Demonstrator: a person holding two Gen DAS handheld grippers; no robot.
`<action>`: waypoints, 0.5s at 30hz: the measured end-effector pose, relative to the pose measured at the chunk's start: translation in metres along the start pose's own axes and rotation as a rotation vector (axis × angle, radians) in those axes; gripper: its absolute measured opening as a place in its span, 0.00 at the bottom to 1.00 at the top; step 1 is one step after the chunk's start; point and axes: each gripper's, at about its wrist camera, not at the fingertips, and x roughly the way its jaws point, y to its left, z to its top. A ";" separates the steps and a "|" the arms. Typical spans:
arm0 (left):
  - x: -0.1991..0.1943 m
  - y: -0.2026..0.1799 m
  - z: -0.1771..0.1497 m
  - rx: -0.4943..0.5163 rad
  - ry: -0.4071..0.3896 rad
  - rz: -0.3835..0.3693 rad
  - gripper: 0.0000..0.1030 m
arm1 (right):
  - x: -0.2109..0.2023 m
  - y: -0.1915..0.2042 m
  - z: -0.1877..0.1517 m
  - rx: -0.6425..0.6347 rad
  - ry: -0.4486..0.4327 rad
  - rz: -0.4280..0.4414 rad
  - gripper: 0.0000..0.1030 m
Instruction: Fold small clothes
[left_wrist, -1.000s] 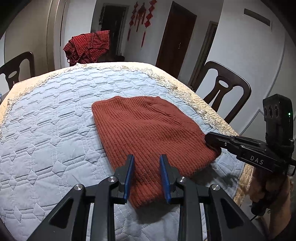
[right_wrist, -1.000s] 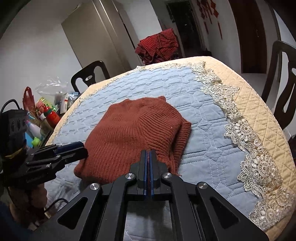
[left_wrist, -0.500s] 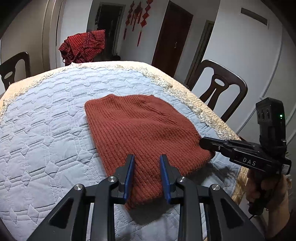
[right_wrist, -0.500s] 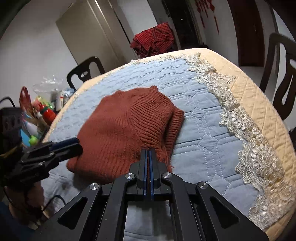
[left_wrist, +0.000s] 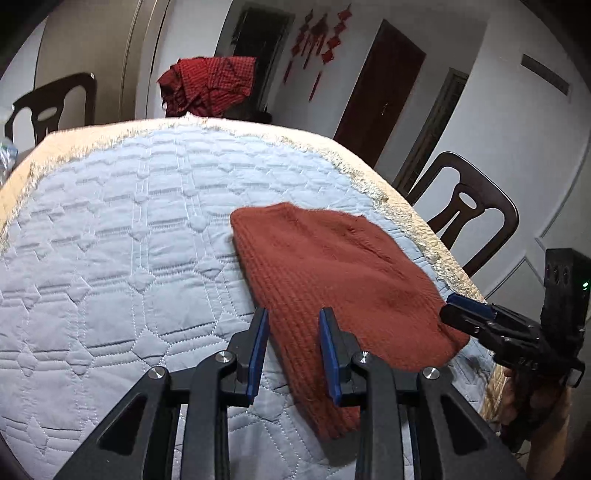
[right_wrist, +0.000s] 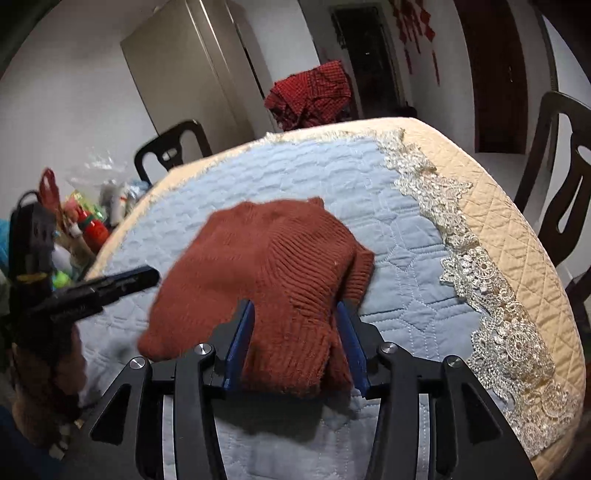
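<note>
The left gripper (left_wrist: 293, 349) hovers narrowly parted and empty; the folded rust knit sweater (left_wrist: 332, 280) on the blue quilt (left_wrist: 110, 258) spreads toward one o'clock. The right gripper (right_wrist: 295, 349) is opening, its jaws flanking the sweater's near corner at twelve o'clock.

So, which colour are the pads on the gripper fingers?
Blue pads on black fingers, clearest in the right wrist view.

Left gripper (right_wrist: 147, 275) smeared by blur in right view. Clutter (right_wrist: 88, 218) beside table too blurred to name. Sweater (right_wrist: 273, 273) near hem hidden behind right gripper (right_wrist: 295, 343) fingers. Chair (right_wrist: 565, 206) cut by edge.
</note>
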 end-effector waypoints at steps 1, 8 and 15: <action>0.003 0.002 -0.001 -0.007 0.010 -0.005 0.31 | 0.005 -0.003 -0.001 0.006 0.012 -0.016 0.46; 0.016 0.006 -0.003 -0.047 0.031 -0.057 0.38 | 0.020 -0.036 -0.001 0.132 0.062 0.040 0.59; 0.022 0.008 -0.001 -0.077 0.043 -0.091 0.44 | 0.030 -0.047 0.011 0.223 0.043 0.141 0.59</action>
